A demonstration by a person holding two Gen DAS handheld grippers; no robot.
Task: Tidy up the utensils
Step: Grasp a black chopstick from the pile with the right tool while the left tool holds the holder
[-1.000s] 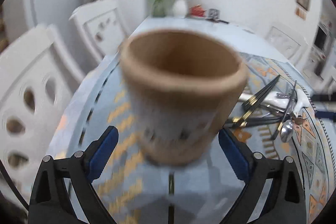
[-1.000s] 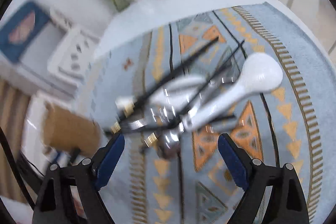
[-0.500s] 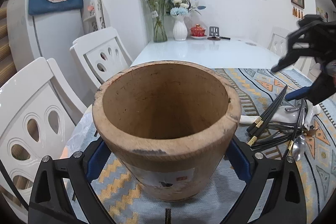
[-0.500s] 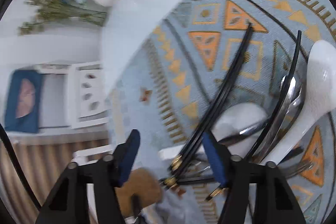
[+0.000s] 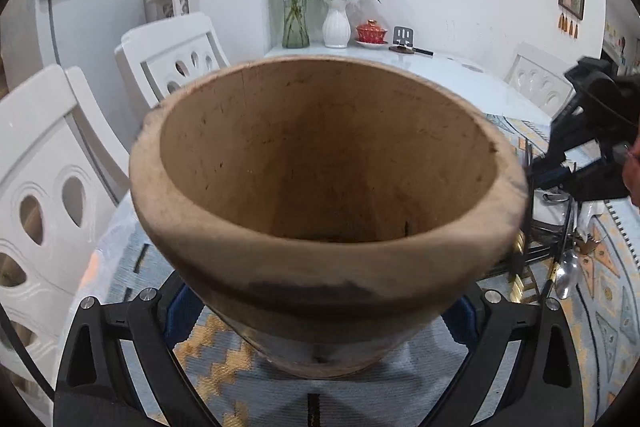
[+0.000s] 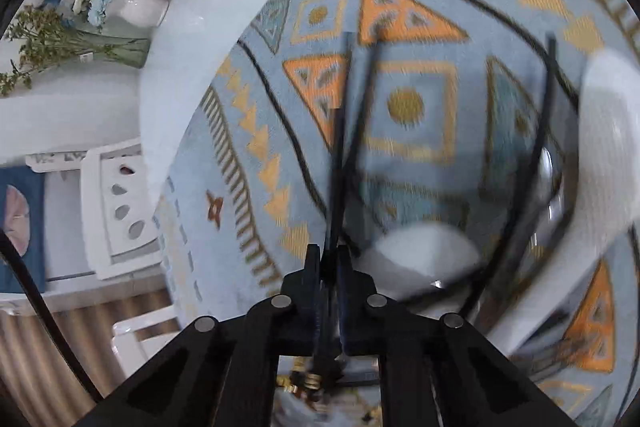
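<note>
Right gripper (image 6: 329,259) has just closed — now clamping black chopsticks (image 6: 340,147).

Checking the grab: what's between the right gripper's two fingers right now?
In the right wrist view, the right gripper has just closed on the black chopsticks; nothing else sits between its fingers.

The right hand-held gripper (image 6: 329,259), wide open a second ago, has just been closing and now pinches the black chopsticks (image 6: 340,131), which run toward 12 o'clock. In the left wrist view the wooden holder (image 5: 320,227) now looms nearer, sharp where it was blurred.
</note>
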